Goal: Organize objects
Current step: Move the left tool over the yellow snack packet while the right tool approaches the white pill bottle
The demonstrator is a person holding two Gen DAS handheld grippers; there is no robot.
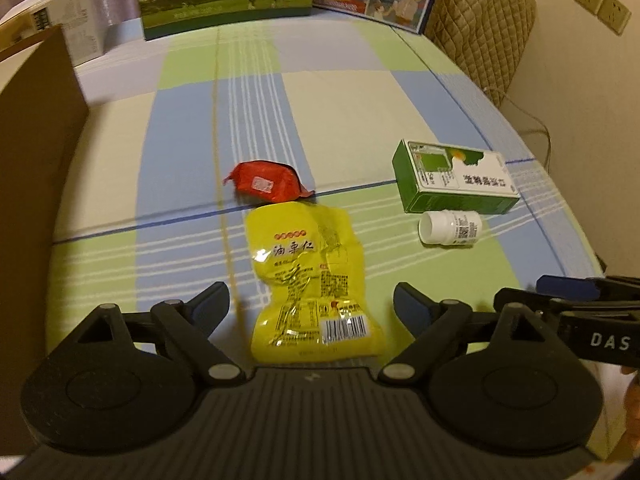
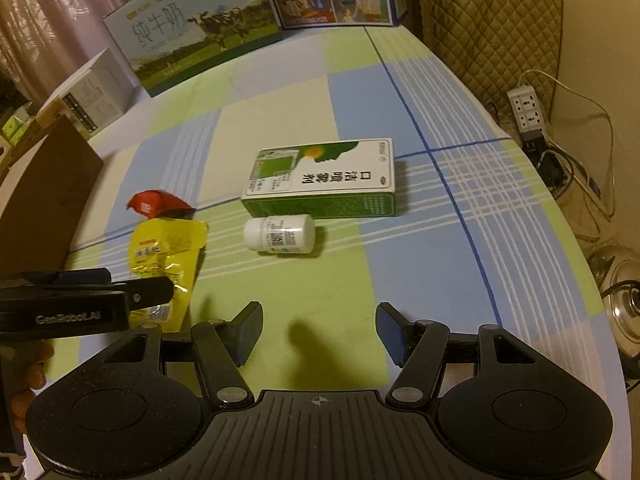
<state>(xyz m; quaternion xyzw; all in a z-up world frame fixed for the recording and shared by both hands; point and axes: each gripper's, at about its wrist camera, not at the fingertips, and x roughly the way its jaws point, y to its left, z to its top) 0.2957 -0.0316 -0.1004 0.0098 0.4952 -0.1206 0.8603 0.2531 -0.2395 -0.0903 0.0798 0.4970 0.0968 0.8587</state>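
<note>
Cartons [image 2: 192, 28] line the table's [image 1: 340, 92] 12 o'clock edge; a brown box [image 1: 36, 152] walls off 9 o'clock. Left gripper [image 1: 311, 304], fingers wide, straddles the yellow pouch [image 1: 312, 280], whose top touches a red packet [image 1: 266, 182]. Right gripper [image 2: 319, 332], fingers wide, holds nothing; bottle [image 2: 280, 234] and green box [image 2: 324, 178] lie at its 12 o'clock. Open cloth at 3 o'clock.

Two low wrist views facing across the checked worktop [image 1: 328, 92]

The left view sits close behind the yellow packet [image 1: 312, 280]; the right view looks from further right, nearer the white bottle [image 2: 280, 235]. Both share the green box [image 1: 452, 178], red packet [image 2: 156, 203] and milk cartons [image 2: 192, 28] at the far edge.
</note>
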